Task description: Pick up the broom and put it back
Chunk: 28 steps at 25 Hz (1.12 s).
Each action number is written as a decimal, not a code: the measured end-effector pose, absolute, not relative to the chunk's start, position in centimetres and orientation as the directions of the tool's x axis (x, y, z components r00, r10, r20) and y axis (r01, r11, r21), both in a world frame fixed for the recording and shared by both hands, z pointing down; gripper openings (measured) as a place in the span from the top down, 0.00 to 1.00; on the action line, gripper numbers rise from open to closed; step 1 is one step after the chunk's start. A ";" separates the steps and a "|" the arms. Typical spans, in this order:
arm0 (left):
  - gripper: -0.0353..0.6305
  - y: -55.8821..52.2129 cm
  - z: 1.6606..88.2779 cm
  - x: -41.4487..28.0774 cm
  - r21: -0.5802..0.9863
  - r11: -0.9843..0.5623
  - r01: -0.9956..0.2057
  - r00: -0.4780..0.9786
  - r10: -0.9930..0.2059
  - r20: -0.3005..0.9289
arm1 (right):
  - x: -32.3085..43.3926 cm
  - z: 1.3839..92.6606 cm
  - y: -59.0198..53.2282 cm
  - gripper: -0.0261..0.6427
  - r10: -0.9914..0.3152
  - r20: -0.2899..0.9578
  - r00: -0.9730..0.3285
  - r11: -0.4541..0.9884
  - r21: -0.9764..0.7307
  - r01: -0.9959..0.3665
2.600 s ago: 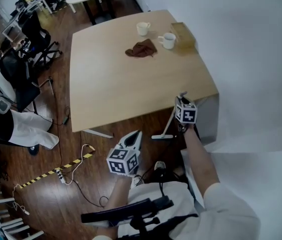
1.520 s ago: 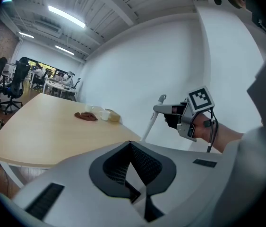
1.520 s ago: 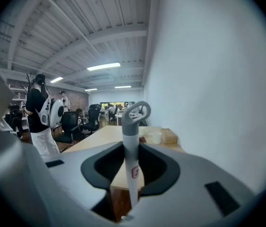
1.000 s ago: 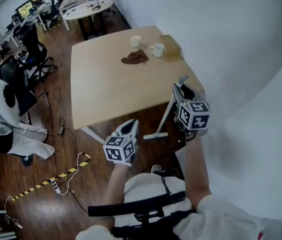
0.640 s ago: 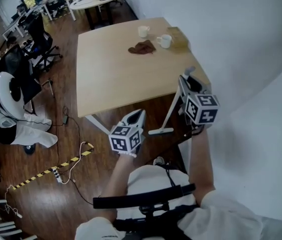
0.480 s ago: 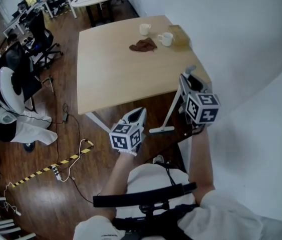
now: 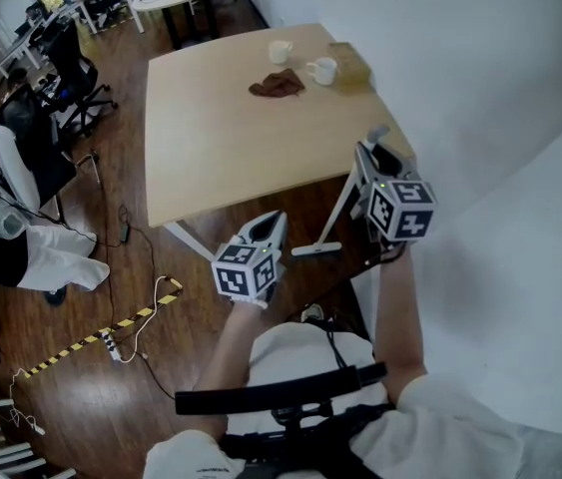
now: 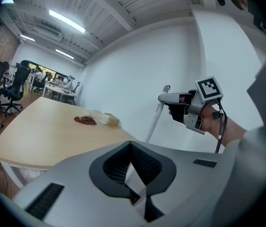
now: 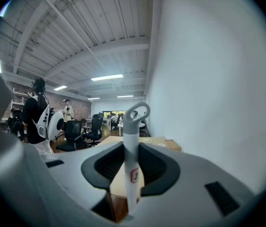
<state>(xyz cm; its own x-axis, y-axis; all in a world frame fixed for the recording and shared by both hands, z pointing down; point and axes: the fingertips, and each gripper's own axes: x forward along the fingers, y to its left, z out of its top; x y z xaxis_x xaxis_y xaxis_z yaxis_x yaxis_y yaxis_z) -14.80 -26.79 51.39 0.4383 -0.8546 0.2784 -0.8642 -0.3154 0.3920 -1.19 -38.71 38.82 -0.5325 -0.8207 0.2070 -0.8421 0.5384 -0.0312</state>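
1. The right gripper [image 7: 368,160] is pinching the broom [image 7: 338,211] high on its white handle. In the right gripper view the two dark jaws are pressing on either side of the handle [image 9: 131,141], partly closed to the width of the shaft.
2. The handle's hanging loop is sticking out just above this grip. A small red-edged label is sitting on the shaft between the jaws.
3. The broom is leaning at a slant. Its handle is running down and to the left from the right gripper, and its flat head [image 7: 315,250] is lying low by the wooden floor [image 7: 111,267], under the near right corner of the table [image 7: 221,138]. Whether the head is touching the floor cannot be told.
4. The left gripper [image 7: 269,228] is hanging apart from the broom, over the floor in front of the table's near edge. Its jaws are pressed together at the tips, with nothing between them [image 8: 131,148].
5. In the left gripper view the right gripper [image 8: 168,98] is appearing at the upper right, holding the broom's shaft [image 8: 153,123] in front of the white wall [image 8: 137,70].
6. Two cups [image 7: 280,51] [image 7: 321,70], a brown cloth [image 7: 277,86] and a box [image 7: 348,63] are sitting at the table's far end, well apart from both grippers.
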 end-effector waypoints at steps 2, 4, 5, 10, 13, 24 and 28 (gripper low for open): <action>0.96 -26.8 51.6 -14.8 0.392 -0.313 -0.865 0.438 -0.853 0.285 | -0.8 39.5 -39.2 0.78 -0.822 0.217 -0.526 0.532 -0.034 -0.846; 0.96 -26.9 51.8 -15.0 0.394 -0.309 -0.866 0.437 -0.850 0.293 | -0.5 40.4 -39.6 0.78 -0.822 0.234 -0.520 0.526 -0.039 -0.850; 0.96 -26.9 52.0 -15.1 0.395 -0.305 -0.866 0.435 -0.850 0.298 | -0.5 40.9 -39.9 0.78 -0.820 0.244 -0.518 0.524 -0.042 -0.850; 0.96 -27.0 53.0 -15.4 0.408 -0.281 -0.868 0.426 -0.845 0.323 | -0.6 44.7 -40.6 0.78 -0.788 0.318 -0.527 0.540 -0.052 -0.840; 0.96 -26.9 53.8 -15.1 0.416 -0.276 -0.867 0.429 -0.837 0.339 | -0.3 47.9 -40.9 0.78 -0.765 0.379 -0.521 0.543 -0.055 -0.838; 0.96 -27.7 56.1 -16.1 0.436 -0.230 -0.870 0.411 -0.827 0.383 | -0.5 61.0 -41.8 0.78 -0.634 0.600 -0.487 0.556 -0.083 -0.827; 0.96 -27.9 56.5 -16.6 0.435 -0.208 -0.876 0.395 -0.828 0.398 | -0.8 63.7 -42.4 0.78 -0.598 0.644 -0.476 0.559 -0.090 -0.824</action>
